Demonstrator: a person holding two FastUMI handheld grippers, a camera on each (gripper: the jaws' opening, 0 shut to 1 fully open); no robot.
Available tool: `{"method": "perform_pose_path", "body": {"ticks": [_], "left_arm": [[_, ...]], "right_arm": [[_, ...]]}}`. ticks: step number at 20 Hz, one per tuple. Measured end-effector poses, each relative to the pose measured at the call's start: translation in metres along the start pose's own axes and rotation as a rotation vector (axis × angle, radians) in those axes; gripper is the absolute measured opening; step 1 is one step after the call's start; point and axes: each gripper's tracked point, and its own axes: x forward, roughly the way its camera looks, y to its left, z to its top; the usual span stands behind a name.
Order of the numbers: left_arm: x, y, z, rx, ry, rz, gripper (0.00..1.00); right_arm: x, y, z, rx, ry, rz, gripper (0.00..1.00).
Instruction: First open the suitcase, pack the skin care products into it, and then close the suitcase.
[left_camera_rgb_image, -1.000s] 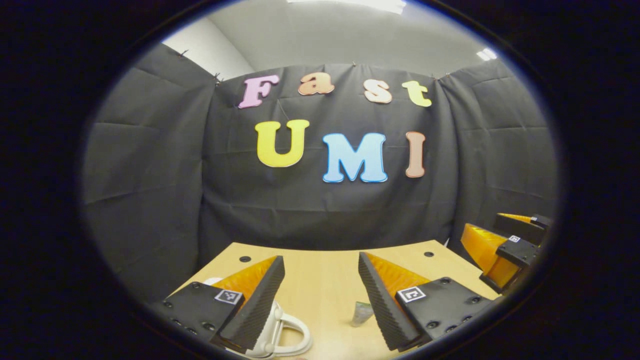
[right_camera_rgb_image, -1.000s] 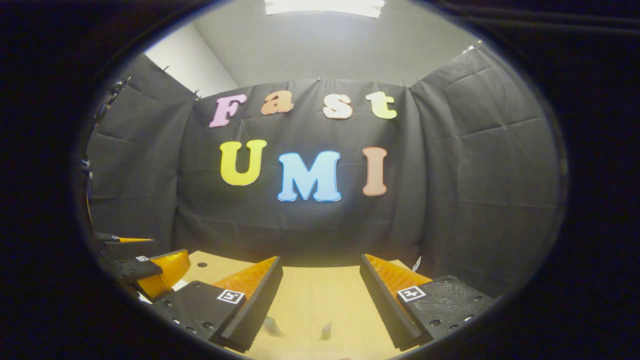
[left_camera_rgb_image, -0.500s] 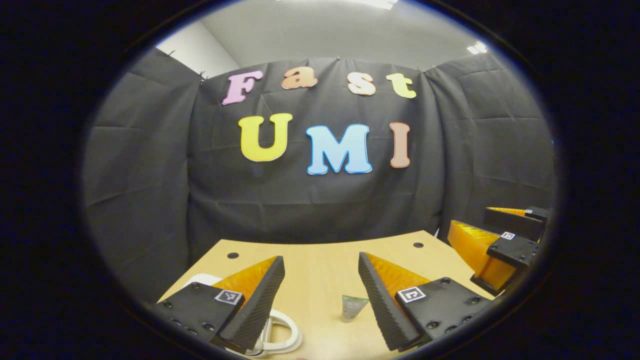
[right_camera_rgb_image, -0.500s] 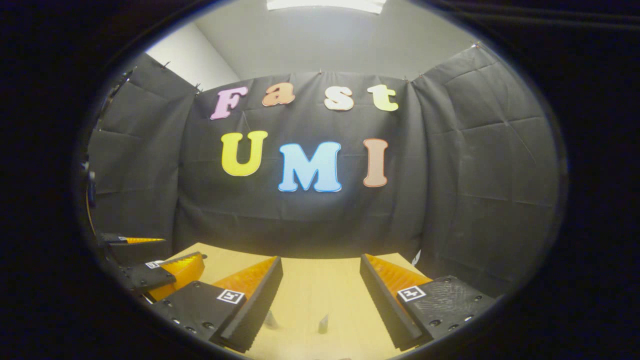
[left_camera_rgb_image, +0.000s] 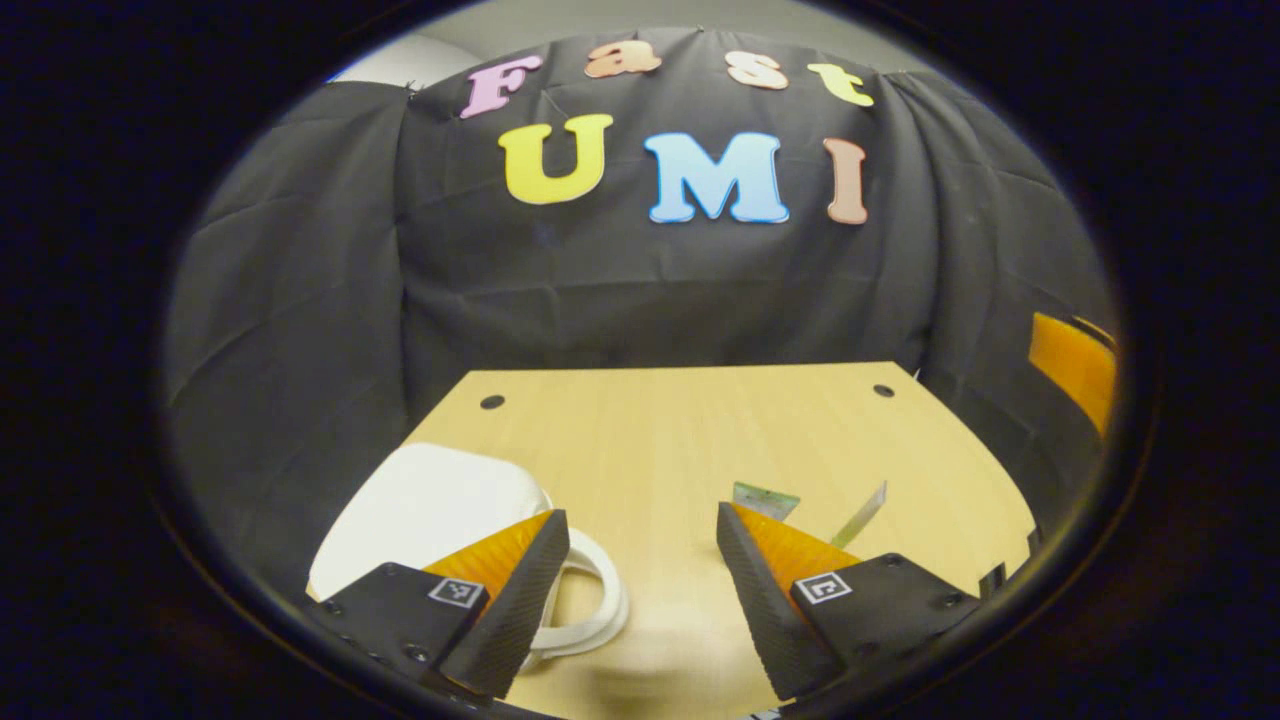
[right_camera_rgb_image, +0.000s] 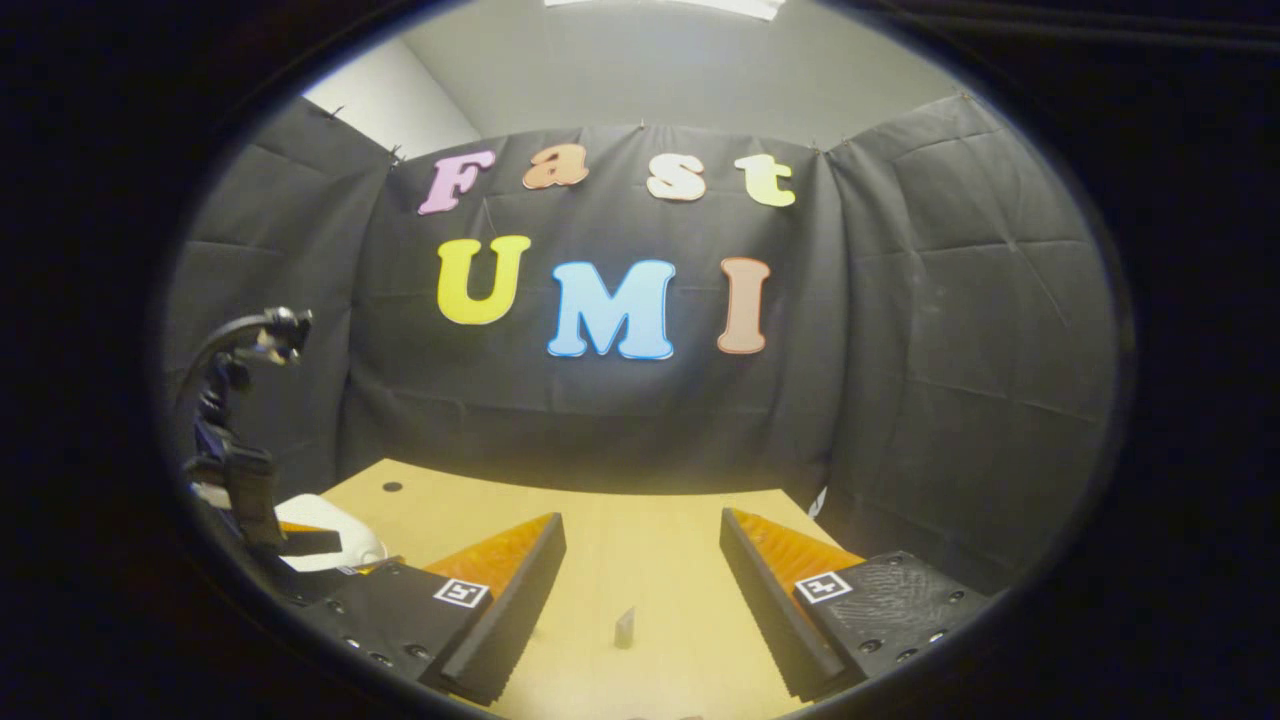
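Note:
A small white suitcase (left_camera_rgb_image: 425, 505) lies shut on the wooden table (left_camera_rgb_image: 650, 420), its white handle (left_camera_rgb_image: 600, 600) facing me. My left gripper (left_camera_rgb_image: 640, 590) hovers open just right of the handle, with nothing between its fingers. A green skin care tube (left_camera_rgb_image: 765, 498) and a thin pale tube (left_camera_rgb_image: 860, 515) lie beyond the right finger. In the right gripper view, my right gripper (right_camera_rgb_image: 640, 600) is open over the table with a small tube (right_camera_rgb_image: 625, 628) in front of it. The suitcase (right_camera_rgb_image: 335, 540) and the left gripper (right_camera_rgb_image: 250, 490) are at the far left.
Black cloth walls close in the table's back and sides. Two small dark holes (left_camera_rgb_image: 492, 402) (left_camera_rgb_image: 882, 390) mark the far corners of the table. An orange part of the right gripper (left_camera_rgb_image: 1075, 365) shows at the right edge of the left gripper view.
The left gripper has tipped down toward the table, so the suitcase and tubes now show more fully. The right gripper has dipped slightly. Both stay open.

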Motion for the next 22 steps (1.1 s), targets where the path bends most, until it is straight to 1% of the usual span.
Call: {"method": "perform_pose_path", "body": {"ticks": [4, 7, 9, 11, 12, 13, 14, 15, 16, 17, 18, 20, 21, 22], "left_arm": [[0.023, 0.015, -0.038, -0.003, 0.101, 0.035, 0.97], [0.036, 0.031, -0.069, 0.014, 0.174, 0.079, 0.97], [0.053, 0.039, -0.096, 0.023, 0.263, 0.102, 0.94], [0.066, 0.041, -0.114, 0.034, 0.313, 0.105, 0.94], [0.071, 0.039, -0.121, 0.036, 0.335, 0.094, 0.94], [0.076, 0.039, -0.130, 0.038, 0.354, 0.093, 0.90], [0.079, 0.037, -0.136, 0.040, 0.372, 0.084, 0.79], [0.082, 0.039, -0.142, 0.051, 0.385, 0.091, 0.76], [0.083, 0.045, -0.141, 0.072, 0.394, 0.110, 0.69], [0.083, 0.047, -0.143, 0.080, 0.407, 0.117, 0.59], [0.081, 0.044, -0.137, 0.074, 0.397, 0.097, 0.36], [0.076, 0.036, -0.129, 0.060, 0.373, 0.059, 0.30], [0.075, 0.036, -0.124, 0.072, 0.356, 0.050, 0.23], [0.074, 0.034, -0.120, 0.093, 0.337, 0.040, 0.17]], "right_arm": [[-0.004, -0.006, -0.011, 0.003, 0.032, -0.006, 0.94], [-0.005, -0.011, -0.017, 0.012, 0.049, -0.018, 0.94], [-0.004, -0.015, -0.020, 0.024, 0.059, -0.027, 0.94], [-0.004, -0.019, -0.024, 0.033, 0.071, -0.035, 0.95], [-0.004, -0.019, -0.025, 0.036, 0.077, -0.038, 0.95], [-0.005, -0.020, -0.028, 0.040, 0.083, -0.041, 0.95], [-0.004, -0.022, -0.029, 0.044, 0.089, -0.044, 0.95], [-0.004, -0.022, -0.031, 0.048, 0.093, -0.046, 0.95], [-0.003, -0.023, -0.032, 0.050, 0.097, -0.048, 0.95], [-0.002, -0.025, -0.033, 0.051, 0.101, -0.049, 0.95], [-0.001, -0.025, -0.034, 0.051, 0.105, -0.051, 0.95], [0.001, -0.026, -0.035, 0.055, 0.109, -0.050, 0.95], [0.004, -0.026, -0.035, 0.058, 0.110, -0.050, 0.95], [0.005, -0.025, -0.036, 0.063, 0.111, -0.048, 0.95]]}}
